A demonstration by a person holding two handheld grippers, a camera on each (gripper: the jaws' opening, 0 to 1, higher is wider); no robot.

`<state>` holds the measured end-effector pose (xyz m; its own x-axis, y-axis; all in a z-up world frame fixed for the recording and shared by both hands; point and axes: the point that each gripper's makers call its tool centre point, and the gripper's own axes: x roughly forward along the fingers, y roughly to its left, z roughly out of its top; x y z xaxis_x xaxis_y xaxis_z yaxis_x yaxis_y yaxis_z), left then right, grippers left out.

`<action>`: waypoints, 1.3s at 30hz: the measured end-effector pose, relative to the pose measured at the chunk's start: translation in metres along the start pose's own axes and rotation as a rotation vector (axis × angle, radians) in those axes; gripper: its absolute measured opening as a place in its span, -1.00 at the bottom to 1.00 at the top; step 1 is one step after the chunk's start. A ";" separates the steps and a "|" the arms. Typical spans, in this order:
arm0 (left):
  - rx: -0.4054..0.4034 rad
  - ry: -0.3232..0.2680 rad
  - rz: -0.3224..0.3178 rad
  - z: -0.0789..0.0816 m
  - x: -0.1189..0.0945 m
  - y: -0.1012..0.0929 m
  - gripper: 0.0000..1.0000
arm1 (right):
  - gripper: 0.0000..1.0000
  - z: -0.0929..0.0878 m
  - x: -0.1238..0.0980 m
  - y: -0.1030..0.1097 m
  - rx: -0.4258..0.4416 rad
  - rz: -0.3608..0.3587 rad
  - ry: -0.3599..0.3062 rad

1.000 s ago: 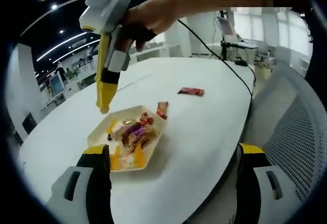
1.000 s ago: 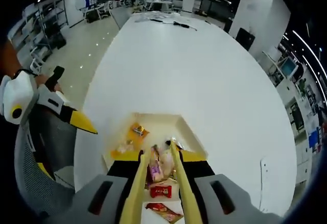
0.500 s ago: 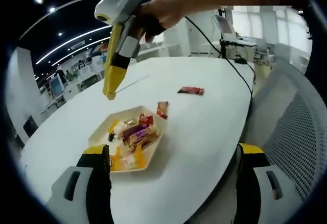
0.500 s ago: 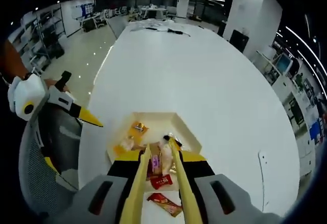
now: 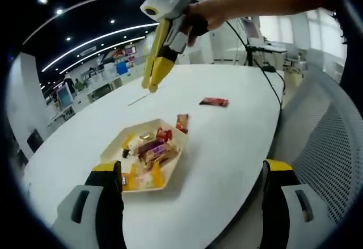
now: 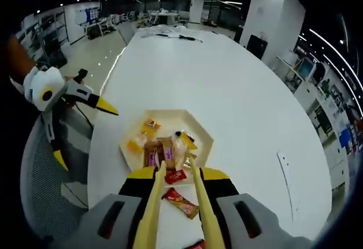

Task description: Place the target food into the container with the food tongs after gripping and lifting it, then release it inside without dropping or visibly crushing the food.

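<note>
— What does your left gripper view give you? Your right hand-held gripper (image 5: 151, 84) hangs in the upper middle of the frame, high above the white tabletop (image 5: 227, 147), with its yellow tongs (image 5: 157, 62) nearly closed and nothing in them.

— And the food? The wrapped snacks (image 5: 148, 150) sit piled in the hexagonal tray (image 5: 173, 161), centre-left. One red packet (image 5: 181, 122) lies just beside the tray's far edge, and another red packet (image 5: 214, 101) lies well apart, further up the frame.

— Your right gripper view? It looks down the tongs (image 6: 176, 203), narrowly parted and empty, with the tray (image 6: 201, 133) above their tips. Your left hand-held gripper (image 6: 85, 100) hovers at the left edge; its jaws stand wide open in its own view.
</note>
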<state>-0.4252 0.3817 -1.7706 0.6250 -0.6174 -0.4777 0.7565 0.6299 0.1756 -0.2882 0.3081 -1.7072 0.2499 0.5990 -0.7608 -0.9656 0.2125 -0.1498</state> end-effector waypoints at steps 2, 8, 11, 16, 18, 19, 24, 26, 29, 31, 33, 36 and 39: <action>-0.003 -0.004 0.001 0.001 0.000 0.000 0.99 | -0.46 -0.010 -0.010 -0.004 0.023 -0.023 0.001; -0.018 -0.017 -0.004 0.003 -0.001 0.000 0.99 | -0.47 -0.052 -0.036 -0.013 0.129 -0.107 0.021; -0.016 -0.023 -0.002 0.004 -0.001 0.000 0.99 | -0.47 -0.072 -0.047 -0.014 0.176 -0.133 0.027; -0.020 -0.032 -0.001 0.006 -0.002 0.000 0.99 | -0.46 -0.101 -0.054 -0.013 0.237 -0.167 0.029; -0.012 -0.029 0.002 0.005 -0.002 0.001 0.99 | -0.46 -0.111 -0.056 -0.010 0.237 -0.177 0.048; -0.014 -0.031 0.001 0.006 -0.002 0.001 0.99 | -0.46 -0.115 -0.057 -0.009 0.238 -0.184 0.059; -0.015 -0.036 -0.003 0.007 -0.003 0.000 0.99 | -0.46 -0.128 -0.065 -0.003 0.264 -0.200 0.067; -0.011 -0.037 0.001 0.007 -0.003 0.000 0.99 | -0.45 -0.135 -0.068 -0.003 0.274 -0.213 0.074; -0.018 -0.043 0.003 0.008 -0.004 0.001 0.99 | -0.45 -0.144 -0.073 -0.008 0.314 -0.247 0.083; -0.021 -0.043 0.001 0.008 -0.004 0.001 0.99 | -0.45 -0.153 -0.079 -0.010 0.359 -0.272 0.081; -0.016 -0.042 0.004 0.008 -0.003 0.002 0.99 | -0.45 -0.162 -0.078 -0.011 0.385 -0.274 0.090; -0.020 -0.048 0.006 0.009 -0.004 0.002 0.99 | -0.45 -0.175 -0.077 -0.013 0.400 -0.310 0.121; -0.021 -0.047 0.009 0.009 -0.004 0.002 0.98 | -0.45 -0.183 -0.072 -0.013 0.425 -0.326 0.132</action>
<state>-0.4246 0.3812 -1.7604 0.6404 -0.6331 -0.4348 0.7471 0.6448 0.1615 -0.3071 0.1207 -1.7663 0.4938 0.3536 -0.7944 -0.7187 0.6803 -0.1439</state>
